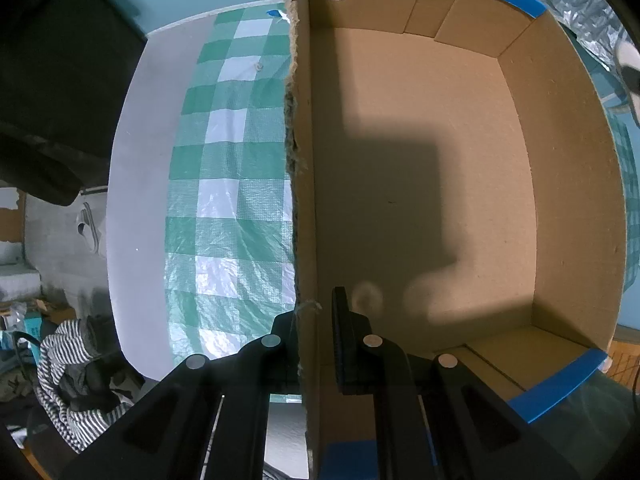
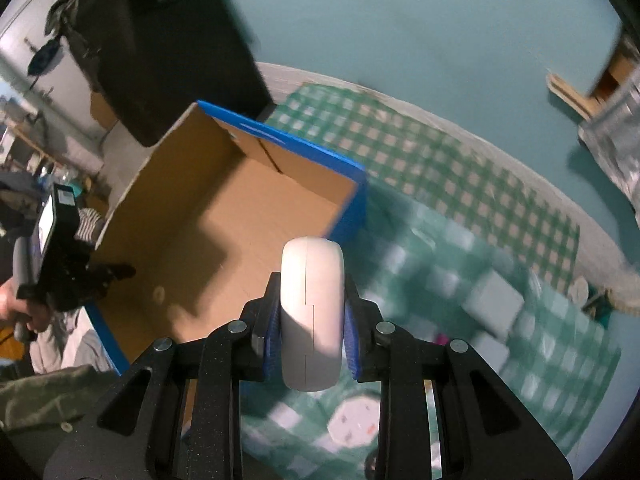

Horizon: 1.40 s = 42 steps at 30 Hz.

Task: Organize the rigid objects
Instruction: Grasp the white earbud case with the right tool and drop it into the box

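- Our right tongs [image 2: 312, 316] are clamped on a white rounded case [image 2: 312, 312]; the blue-padded fingers [image 2: 271, 334] press its two flat sides, and the case stands upright between them.
- In the right wrist view the case sits at the centre, above the green checked cloth [image 2: 460, 280], with the open cardboard box [image 2: 224, 216] at about ten o'clock from it, just beside it in the picture and not touching.
- Our left tongs [image 1: 316, 320] straddle the torn side wall of that box [image 1: 420, 168]: one finger [image 1: 344, 320] is inside the box, the other outside over the cloth [image 1: 224, 168]. Whether they pinch the wall tight we cannot tell.
- The right wrist view shows those same left tongs [image 2: 80, 276] at nine o'clock, at the near left edge of the box, with a bit of the hand [image 2: 16, 304] behind them.
- The box has a brown inside and a blue outer rim; its floor is bare, crossed by a dark shadow.
- The cloth lies on a white table [image 1: 136, 168], which runs from seven to eleven o'clock in the left wrist view.
- A large black object [image 2: 160, 40] stands behind the box at eleven o'clock in the right wrist view, before a teal wall [image 2: 400, 20].
- A striped garment [image 1: 68, 380] lies at eight o'clock in the left wrist view, below the table edge.
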Motion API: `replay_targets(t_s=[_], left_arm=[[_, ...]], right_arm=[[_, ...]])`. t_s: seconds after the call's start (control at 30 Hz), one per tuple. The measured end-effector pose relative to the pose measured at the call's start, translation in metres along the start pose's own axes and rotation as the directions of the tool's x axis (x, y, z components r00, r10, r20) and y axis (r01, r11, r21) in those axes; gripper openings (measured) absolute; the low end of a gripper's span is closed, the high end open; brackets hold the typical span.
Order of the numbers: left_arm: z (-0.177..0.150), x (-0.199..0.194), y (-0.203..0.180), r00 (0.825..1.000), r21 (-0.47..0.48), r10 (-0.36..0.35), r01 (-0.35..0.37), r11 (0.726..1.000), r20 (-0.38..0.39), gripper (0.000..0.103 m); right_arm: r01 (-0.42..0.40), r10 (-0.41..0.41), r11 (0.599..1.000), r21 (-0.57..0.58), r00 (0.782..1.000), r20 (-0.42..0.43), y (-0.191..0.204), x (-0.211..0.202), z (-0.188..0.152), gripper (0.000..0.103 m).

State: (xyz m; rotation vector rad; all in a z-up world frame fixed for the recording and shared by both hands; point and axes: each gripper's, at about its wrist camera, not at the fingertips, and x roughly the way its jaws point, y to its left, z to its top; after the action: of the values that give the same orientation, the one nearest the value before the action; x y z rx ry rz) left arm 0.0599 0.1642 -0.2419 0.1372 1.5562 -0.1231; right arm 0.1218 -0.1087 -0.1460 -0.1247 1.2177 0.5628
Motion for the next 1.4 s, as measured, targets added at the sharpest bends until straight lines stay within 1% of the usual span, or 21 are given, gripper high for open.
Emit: replay_targets(t_s=[0.13, 0.33, 0.63, 0.9, 1.0, 1.03, 1.1, 1.23, 1.4], left_arm=[[0.002, 0.001, 0.0, 1.0, 0.0, -0.004, 0.004, 1.0, 0.005, 0.01], [0.002, 0.0, 0.003, 1.0, -0.022, -0.012, 0.013, 1.0, 0.015, 0.01], [-0.003, 0.004, 0.004, 1.0, -0.034, -0.01, 0.01, 0.999, 0.008, 0.01], [-0.005, 0.008, 0.01, 1.0, -0.018, -0.009, 0.009, 1.0, -0.006, 0.01], [-0.005, 0.008, 0.009, 1.0, -0.017, -0.005, 0.005, 1.0, -0.007, 0.01], [-0.004, 0.008, 0.009, 1.0, -0.018, -0.004, 0.004, 1.0, -0.005, 0.01], [-0.003, 0.008, 0.009, 1.0, -0.021, -0.005, 0.004, 1.0, -0.005, 0.01], [-0.004, 0.007, 0.009, 1.0, -0.02, -0.006, 0.006, 1.0, -0.003, 0.01], [-0.004, 0.006, 0.009, 1.0, -0.019, -0.007, 0.007, 1.0, -0.002, 0.01]], right_arm=[[-0.006, 0.005, 0.999, -0.047, 1.0, -0.012, 0.019, 0.015, 0.023, 0.026], [-0.012, 0.008, 0.995, -0.095, 0.999, -0.05, 0.036, 0.043, 0.039, 0.026], [-0.007, -0.009, 0.992, -0.13, 0.993, -0.117, 0.043, 0.07, 0.042, 0.026], [0.014, -0.029, 0.993, -0.118, 0.991, -0.132, 0.041, 0.077, 0.044, 0.026], [0.02, -0.034, 0.993, -0.114, 0.992, -0.121, 0.04, 0.075, 0.045, 0.027], [0.022, -0.036, 0.993, -0.114, 0.992, -0.118, 0.04, 0.074, 0.045, 0.028], [0.026, -0.039, 0.993, -0.113, 0.993, -0.115, 0.04, 0.073, 0.045, 0.036], [0.023, -0.034, 0.994, -0.108, 0.994, -0.102, 0.041, 0.068, 0.045, 0.04], [0.024, -0.032, 0.994, -0.103, 0.997, -0.074, 0.041, 0.055, 0.045, 0.05]])
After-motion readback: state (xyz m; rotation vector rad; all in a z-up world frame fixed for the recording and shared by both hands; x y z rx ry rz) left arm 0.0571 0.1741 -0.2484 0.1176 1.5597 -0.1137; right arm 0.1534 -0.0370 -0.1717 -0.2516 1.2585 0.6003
